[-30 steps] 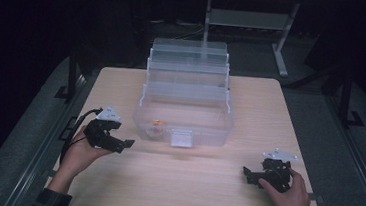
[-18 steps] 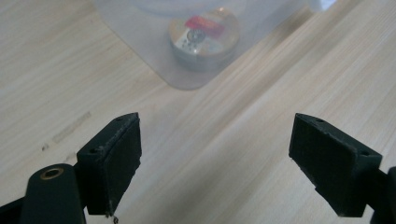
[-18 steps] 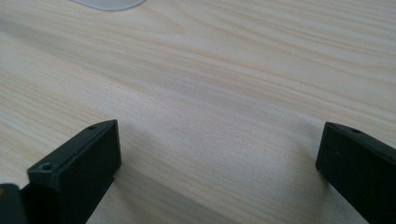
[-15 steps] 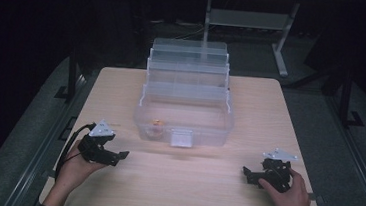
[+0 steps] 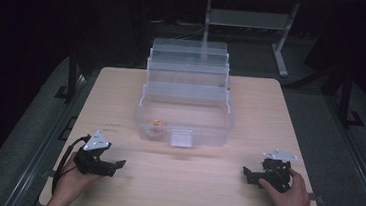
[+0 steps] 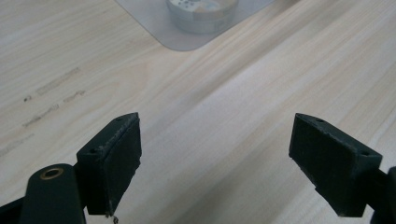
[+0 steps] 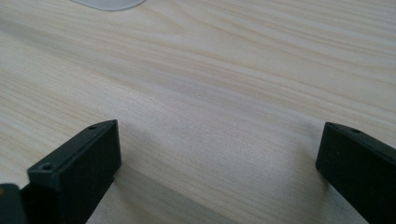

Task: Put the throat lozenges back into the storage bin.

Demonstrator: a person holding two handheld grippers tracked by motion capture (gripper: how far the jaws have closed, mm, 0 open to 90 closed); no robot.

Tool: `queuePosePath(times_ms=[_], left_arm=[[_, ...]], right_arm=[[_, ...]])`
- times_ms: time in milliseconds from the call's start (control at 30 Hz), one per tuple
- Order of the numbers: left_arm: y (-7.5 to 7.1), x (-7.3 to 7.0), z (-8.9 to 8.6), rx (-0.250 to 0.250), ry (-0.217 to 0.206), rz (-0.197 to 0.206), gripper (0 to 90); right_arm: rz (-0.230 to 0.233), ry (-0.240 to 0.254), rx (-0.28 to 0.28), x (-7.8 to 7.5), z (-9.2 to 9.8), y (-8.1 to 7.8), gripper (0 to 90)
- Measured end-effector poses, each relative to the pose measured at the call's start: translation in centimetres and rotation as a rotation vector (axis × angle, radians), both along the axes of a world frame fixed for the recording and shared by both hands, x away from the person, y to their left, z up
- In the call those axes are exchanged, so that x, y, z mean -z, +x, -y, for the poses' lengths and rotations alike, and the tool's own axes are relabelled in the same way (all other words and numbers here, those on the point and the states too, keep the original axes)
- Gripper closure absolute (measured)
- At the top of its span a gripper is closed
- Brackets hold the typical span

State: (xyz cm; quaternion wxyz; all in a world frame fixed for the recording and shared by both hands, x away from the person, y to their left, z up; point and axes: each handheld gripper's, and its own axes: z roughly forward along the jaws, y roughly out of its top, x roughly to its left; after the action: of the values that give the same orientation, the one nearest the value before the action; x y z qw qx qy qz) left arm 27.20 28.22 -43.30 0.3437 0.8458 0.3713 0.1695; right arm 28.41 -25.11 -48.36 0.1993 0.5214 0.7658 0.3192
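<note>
we see clear plastic box at table centre, tiers stepped back behind open tray. small orange-topped item in tray's front left corner, too blurred to name. left gripper near left front edge, jaws spread, nothing between. right gripper near right front edge, jaws spread wide, hand covering its rear.
</note>
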Motion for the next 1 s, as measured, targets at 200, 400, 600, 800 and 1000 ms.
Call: queuePosePath(times_ms=[200, 400, 600, 800, 1000], left_arm=[[-1.0, 0.9, -0.3, -0.016, -0.007, -0.002, 15.6], [-1.9, 2.0, -0.5, -0.023, -0.001, -0.021, 13.1], [-2.6, 2.6, -0.8, -0.043, 0.012, -0.009, 12.4], [-2.8, 3.3, -0.7, -0.034, 0.038, -0.016, 11.3], [-3.0, 3.5, -0.6, -0.03, 0.037, -0.013, 11.2]], right_arm=[[0.0, 0.0, 0.0, 0.0, 0.0, 0.0, 0.0], [0.0, -0.001, 0.0, 0.0, 0.0, 0.0, 0.0], [0.0, -0.001, 0.0, 0.0, 0.0, 0.0, 0.0], [0.0, 0.0, 0.0, 0.0, 0.0, 0.0, 0.0], [0.0, -0.001, 0.0, 0.0, 0.0, 0.0, 0.0]])
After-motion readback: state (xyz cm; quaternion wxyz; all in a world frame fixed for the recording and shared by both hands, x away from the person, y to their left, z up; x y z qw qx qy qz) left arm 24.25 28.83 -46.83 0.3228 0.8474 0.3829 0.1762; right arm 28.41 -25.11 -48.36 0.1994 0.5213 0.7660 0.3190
